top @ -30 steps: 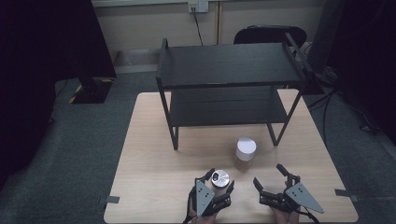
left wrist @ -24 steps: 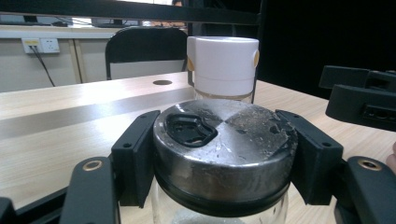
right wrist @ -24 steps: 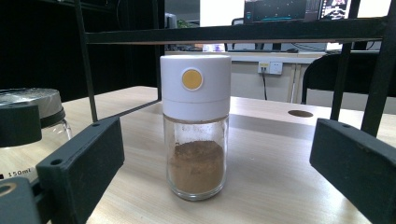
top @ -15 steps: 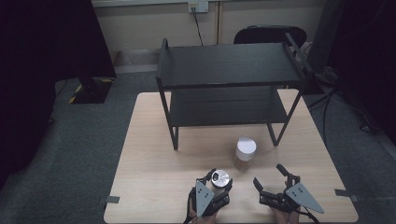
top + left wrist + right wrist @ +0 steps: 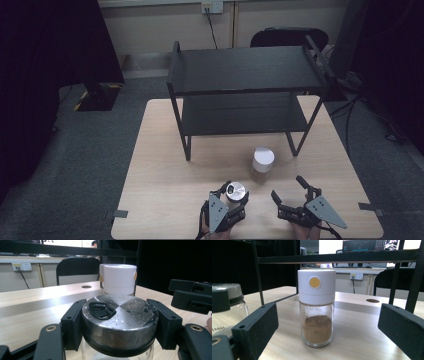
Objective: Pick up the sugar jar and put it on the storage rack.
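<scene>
Two tools sat ready: your left tool point(image 5: 231, 200) clamped the metal-lidded jar point(image 5: 236, 191), your right tool point(image 5: 295, 196) gaped wide, the white-capped spice jar point(image 5: 262, 164) at its eleven o'clock likely next.

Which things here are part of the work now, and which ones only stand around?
Part of the work:
- metal-lidded glass jar, clamped in the left hand-held gripper
- white-capped spice jar, in front of the open right hand-held gripper
- black shelf rack, probably

Only standing around:
- black chair
- wall socket

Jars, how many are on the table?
2. The metal-lidded jar sits near the front edge in the left gripper; the white-capped jar stands just beyond, before the black shelf.
</scene>
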